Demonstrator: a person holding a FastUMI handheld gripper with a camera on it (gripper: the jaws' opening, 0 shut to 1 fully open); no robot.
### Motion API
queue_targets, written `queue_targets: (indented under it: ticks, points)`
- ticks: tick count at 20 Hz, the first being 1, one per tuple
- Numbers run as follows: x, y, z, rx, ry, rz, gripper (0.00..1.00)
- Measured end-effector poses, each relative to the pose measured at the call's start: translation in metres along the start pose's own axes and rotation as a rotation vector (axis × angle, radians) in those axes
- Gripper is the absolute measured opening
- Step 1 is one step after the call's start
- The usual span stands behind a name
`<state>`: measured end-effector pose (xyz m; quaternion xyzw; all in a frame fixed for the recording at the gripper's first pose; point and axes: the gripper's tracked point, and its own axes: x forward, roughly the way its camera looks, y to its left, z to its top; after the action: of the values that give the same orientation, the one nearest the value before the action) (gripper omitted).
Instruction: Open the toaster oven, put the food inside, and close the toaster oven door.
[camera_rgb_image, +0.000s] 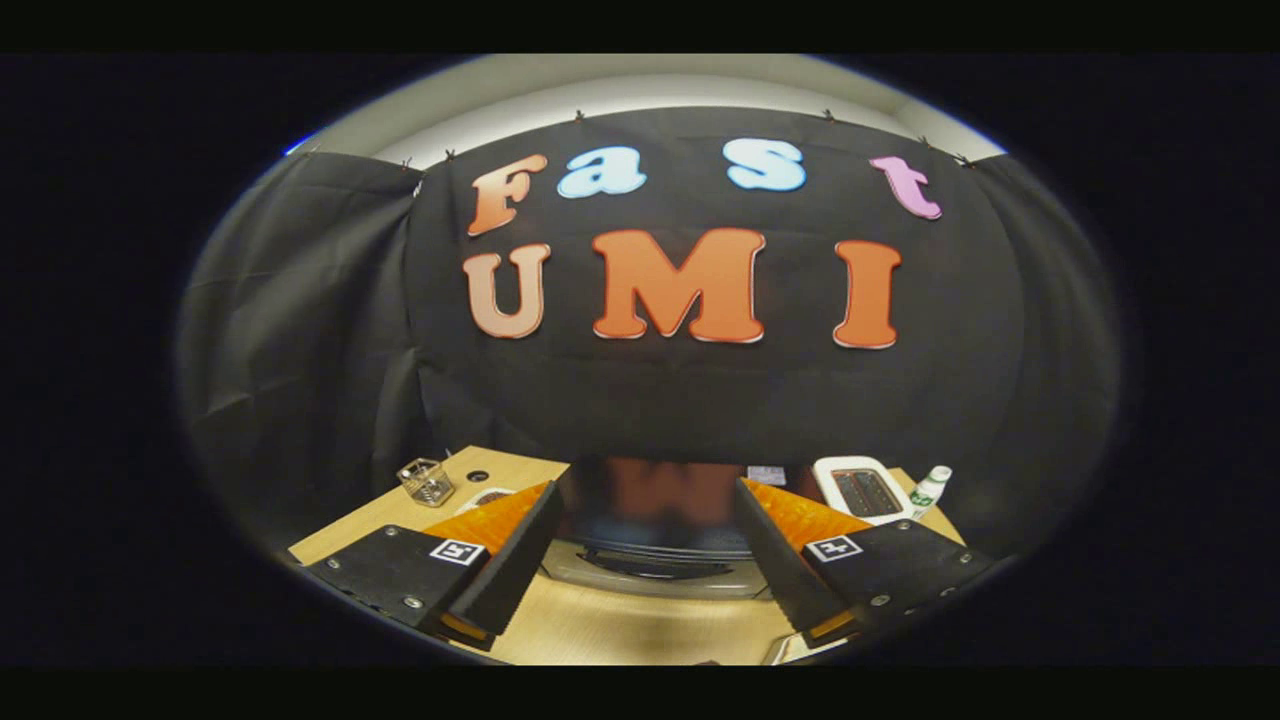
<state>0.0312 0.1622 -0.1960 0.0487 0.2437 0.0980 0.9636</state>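
Jaws of the gripper (640, 560) spread wide, nothing pinched, toaster oven (655, 520) just ahead between them.

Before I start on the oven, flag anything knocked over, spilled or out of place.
Nothing stands out. The toaster oven sits closed just ahead of the open gripper, the glass jar and bottle stand upright, and the white toaster rests flat on the table. No spills visible.

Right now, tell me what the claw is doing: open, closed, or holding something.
Claw: open, holding nothing; its fingers stand wide apart, with the toaster oven just ahead between them on the table.
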Motion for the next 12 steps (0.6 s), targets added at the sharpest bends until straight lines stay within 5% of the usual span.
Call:
queue_targets:
  ticks: [12]
  points:
    - [0.060, -0.018, -0.098, 0.062, 0.238, -0.114, 1.00]
